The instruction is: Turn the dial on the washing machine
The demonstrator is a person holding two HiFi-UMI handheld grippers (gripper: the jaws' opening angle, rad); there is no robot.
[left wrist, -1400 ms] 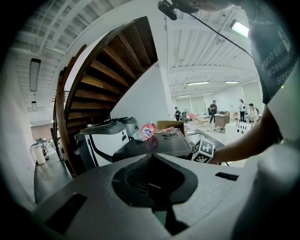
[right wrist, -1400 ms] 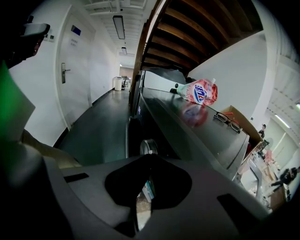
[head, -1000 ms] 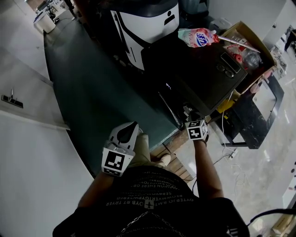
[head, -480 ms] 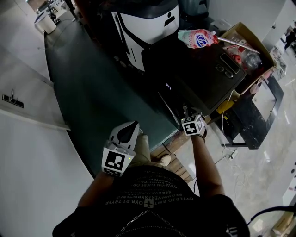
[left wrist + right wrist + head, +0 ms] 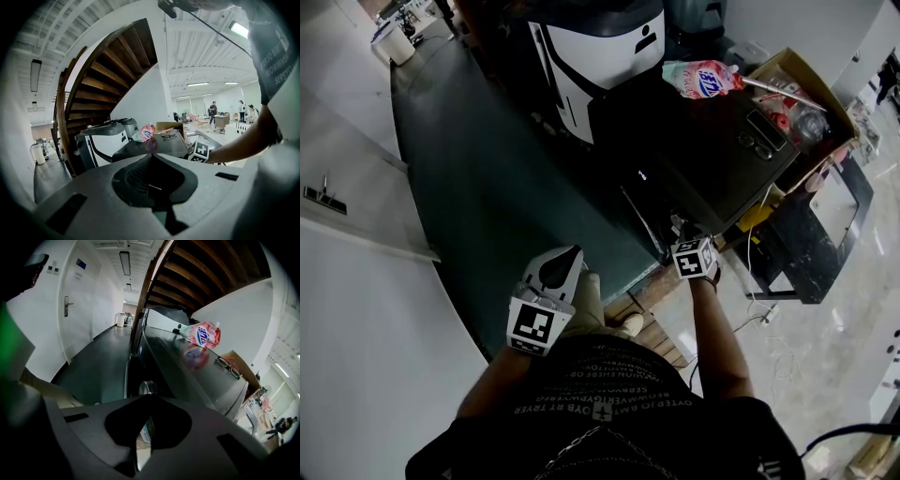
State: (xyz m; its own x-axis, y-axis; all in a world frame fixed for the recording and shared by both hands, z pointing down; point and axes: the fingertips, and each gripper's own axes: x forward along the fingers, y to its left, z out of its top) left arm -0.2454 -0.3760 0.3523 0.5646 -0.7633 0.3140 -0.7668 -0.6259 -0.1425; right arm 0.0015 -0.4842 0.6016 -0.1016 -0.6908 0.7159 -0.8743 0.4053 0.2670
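Note:
The dark washing machine (image 5: pixel 712 141) stands right of centre in the head view. Its round silver dial (image 5: pixel 147 387) sits on the front panel, just beyond the tips of my right gripper (image 5: pixel 146 401). That gripper is shut, with only a thin slit between its jaws, and nothing is held. I cannot tell whether it touches the dial. In the head view the right gripper (image 5: pixel 682 234) is at the machine's front edge and hides the dial. My left gripper (image 5: pixel 561 264) is shut and empty, held close to the person's body and away from the machine (image 5: pixel 154 147).
A pink detergent pouch (image 5: pixel 705 78) and a pair of glasses (image 5: pixel 228 367) lie on the machine's top. A white and black appliance (image 5: pixel 595 47) stands behind it and an open cardboard box (image 5: pixel 806 94) to its right. A green floor strip (image 5: pixel 478 178) runs left; wooden stairs (image 5: pixel 211 268) overhead.
The right gripper has shifted slightly up towards the machine's front, and its marker cube has rolled a little. The left gripper has stayed put.

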